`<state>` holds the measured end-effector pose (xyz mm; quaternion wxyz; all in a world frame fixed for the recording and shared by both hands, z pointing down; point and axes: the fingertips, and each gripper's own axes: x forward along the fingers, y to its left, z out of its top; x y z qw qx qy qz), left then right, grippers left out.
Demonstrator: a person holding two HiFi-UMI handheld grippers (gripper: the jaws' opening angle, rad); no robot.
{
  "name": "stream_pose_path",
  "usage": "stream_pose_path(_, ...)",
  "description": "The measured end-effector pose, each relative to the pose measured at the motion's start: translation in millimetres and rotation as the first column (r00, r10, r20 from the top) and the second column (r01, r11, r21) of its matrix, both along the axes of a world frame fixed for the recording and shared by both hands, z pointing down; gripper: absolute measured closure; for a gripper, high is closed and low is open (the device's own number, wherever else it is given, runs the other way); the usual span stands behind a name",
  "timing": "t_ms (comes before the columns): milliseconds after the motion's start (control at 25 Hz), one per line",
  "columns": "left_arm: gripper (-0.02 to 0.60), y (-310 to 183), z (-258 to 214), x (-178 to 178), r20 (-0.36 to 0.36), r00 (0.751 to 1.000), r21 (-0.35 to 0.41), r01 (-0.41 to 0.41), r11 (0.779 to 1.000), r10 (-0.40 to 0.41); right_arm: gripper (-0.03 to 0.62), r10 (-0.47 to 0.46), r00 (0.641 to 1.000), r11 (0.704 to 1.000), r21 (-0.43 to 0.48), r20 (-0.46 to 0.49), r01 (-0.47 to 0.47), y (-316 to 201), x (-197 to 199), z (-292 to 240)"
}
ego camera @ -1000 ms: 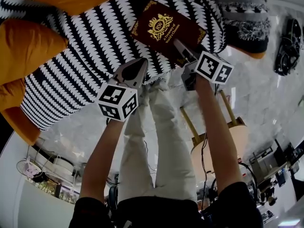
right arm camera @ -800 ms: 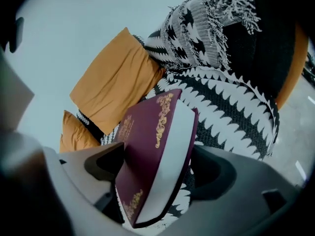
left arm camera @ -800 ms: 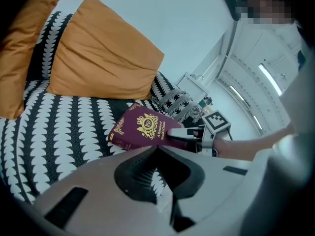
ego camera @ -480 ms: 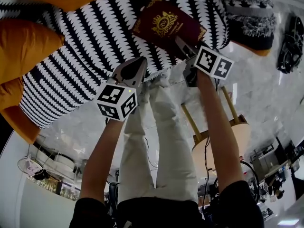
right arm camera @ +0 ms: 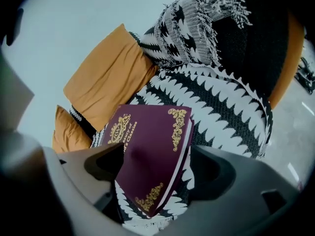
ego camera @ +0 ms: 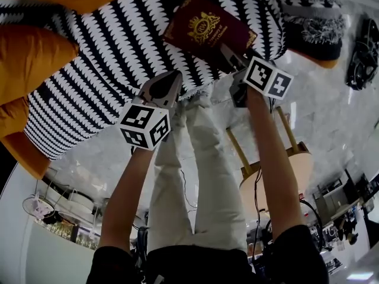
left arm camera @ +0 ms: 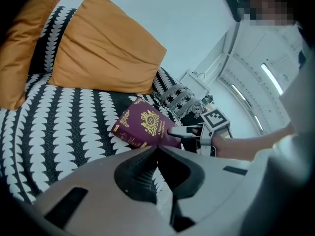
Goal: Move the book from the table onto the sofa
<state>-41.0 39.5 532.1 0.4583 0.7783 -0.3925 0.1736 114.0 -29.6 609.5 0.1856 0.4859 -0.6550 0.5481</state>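
Note:
The maroon book with gold print lies tilted on the black-and-white sofa seat. My right gripper is at its near corner. In the right gripper view the book sits between the wide jaws, which have just been opening; the right jaw stands apart from the page edge. My right gripper is open. My left gripper hangs shut and empty over the seat's front edge, left of the book. From the left gripper view, the book and the right gripper's finger show ahead.
Orange cushions lean at the sofa's back. A fringed patterned throw covers the arm to the right. A round wooden stool stands on the marble floor behind my right arm.
The right gripper and the book have sunk a little closer to the seat, and the jaws have spread. The left gripper has stayed put.

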Motion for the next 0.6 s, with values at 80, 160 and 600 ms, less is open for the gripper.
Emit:
stream_pose_path(80, 0.565, -0.3, -2.7, 1.2, 0.004, 1.000, 0.002, -0.002, 1.000, 0.002, 0.169, 0.005, 1.000, 1.000, 0.001, -0.002, -0.005, 2.3, 4.1, -3.0)
stream_pose_path(160, 0.565, 0.7, -5.7, 3.0, 0.005, 1.000, 0.003, -0.002, 1.000, 0.002, 0.169, 0.009, 1.000, 1.000, 0.002, -0.005, -0.009, 6.8, 8.1, -7.0)
stream_pose_path(600, 0.565, -11.9, -44.6, 6.6, 0.001, 1.000, 0.022, 0.000, 1.000, 0.000, 0.271, 0.018, 1.000, 0.999, 0.034, 0.008, -0.018, 15.0, 5.5, -58.1)
